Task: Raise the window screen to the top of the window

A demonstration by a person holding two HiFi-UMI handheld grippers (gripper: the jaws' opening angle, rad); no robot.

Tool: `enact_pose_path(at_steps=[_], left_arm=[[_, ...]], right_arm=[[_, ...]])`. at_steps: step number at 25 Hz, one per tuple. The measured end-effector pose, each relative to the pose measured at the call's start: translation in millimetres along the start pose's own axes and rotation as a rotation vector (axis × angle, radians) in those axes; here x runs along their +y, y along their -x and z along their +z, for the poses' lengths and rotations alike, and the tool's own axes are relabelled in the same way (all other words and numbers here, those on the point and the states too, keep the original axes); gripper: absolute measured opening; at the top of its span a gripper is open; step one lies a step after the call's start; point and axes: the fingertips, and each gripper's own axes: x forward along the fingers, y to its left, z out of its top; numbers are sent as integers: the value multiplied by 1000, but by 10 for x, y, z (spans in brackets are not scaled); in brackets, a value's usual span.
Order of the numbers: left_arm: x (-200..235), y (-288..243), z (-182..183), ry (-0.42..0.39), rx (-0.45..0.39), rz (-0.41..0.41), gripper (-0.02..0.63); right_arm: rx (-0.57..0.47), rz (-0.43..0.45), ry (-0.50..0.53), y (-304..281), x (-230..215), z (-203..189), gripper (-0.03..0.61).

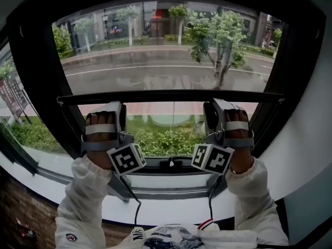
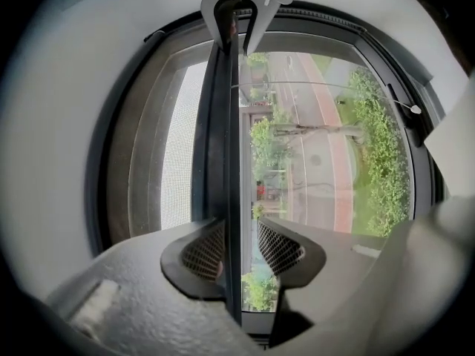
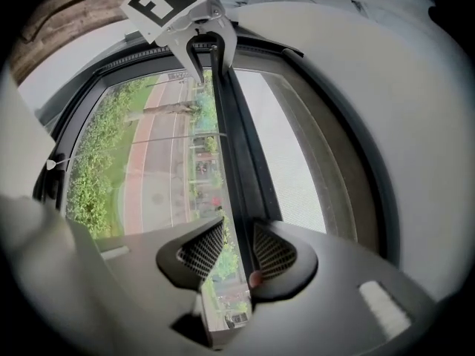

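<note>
So, the screen's bottom bar sits roughly halfway up the window frame, well short of the top edge. The mesh covers the glass above it and the glass below is clear. The bar looks about level from the left edge to the right.

Both tongs are on that bar. The left tongs hold it near the frame's left edge and the right tongs near the right edge. Each pair is closed down around the bar. One pad is pressed on it, and I can see a thin slit of daylight at the other pad, so I doubt either grip is tight.

What I'd worry about from here:
- One side getting ahead of the other. Tilt the bar and I'd guess it binds against the side edges of the frame.
- The pads sliding off. The bar is thin and smooth, so pushing up at an angle could make it pop out.
- If the roller is sprung, a slip could let the bar snap upward.
- The thin cord dangling mid-bar could snag
</note>
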Motion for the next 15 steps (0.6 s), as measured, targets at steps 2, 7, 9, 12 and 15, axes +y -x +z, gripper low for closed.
enact_pose_path(at_steps=[2, 7, 9, 12, 15], left_arm=[[35, -9, 20, 20, -6, 11, 141], [302, -49, -2, -2, 1, 47, 141], [319, -49, 4, 5, -7, 48, 140], [187, -28, 11, 16, -13, 43, 140], [133, -11, 2, 17, -11, 57, 140]], right_arm=[[-2, -16, -3, -12, -42, 6, 123], [-6, -46, -6, -63, -291, 42, 112], [-6, -56, -8, -61, -315, 51, 112], [-9, -63, -11, -35, -200, 44, 109], [-15, -80, -14, -14, -145, 41, 106]])
